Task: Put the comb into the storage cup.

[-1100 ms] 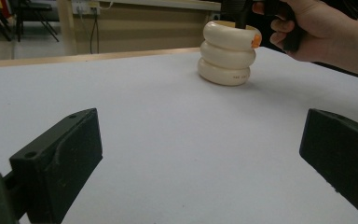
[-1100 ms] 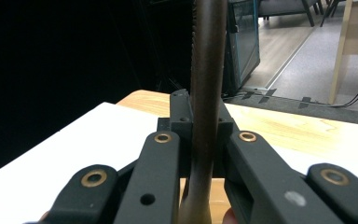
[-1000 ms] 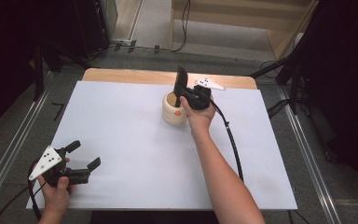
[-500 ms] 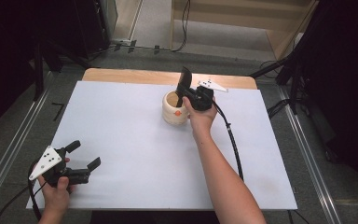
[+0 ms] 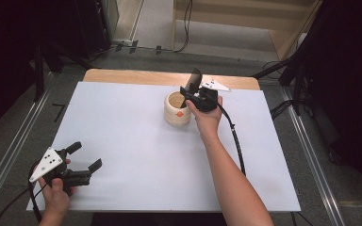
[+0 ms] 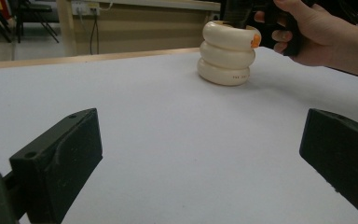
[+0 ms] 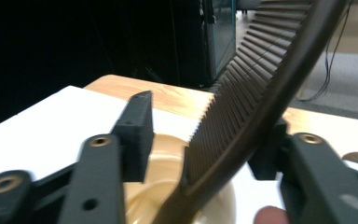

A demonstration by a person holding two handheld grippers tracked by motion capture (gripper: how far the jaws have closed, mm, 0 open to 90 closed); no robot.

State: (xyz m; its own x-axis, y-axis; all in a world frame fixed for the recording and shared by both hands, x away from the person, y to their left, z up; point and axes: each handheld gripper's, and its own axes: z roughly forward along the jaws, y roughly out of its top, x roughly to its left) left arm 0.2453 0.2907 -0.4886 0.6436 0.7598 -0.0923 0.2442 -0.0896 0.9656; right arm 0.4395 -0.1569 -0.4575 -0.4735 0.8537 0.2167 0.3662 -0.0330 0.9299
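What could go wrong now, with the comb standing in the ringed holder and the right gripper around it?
1. The right gripper has just been opening; the dark comb leans against one jaw, so it may tip as the hand withdraws.
2. The cream ringed holder looks light; a jaw catching the comb could topple it.
3. The holder stands near the table's far edge, so a knock could send it off.

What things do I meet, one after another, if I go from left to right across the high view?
Left black two-jaw gripper with its grey plate → cream ringed holder, like three stacked rings → dark brown comb standing in it → right black gripper → black cable trailing from it.
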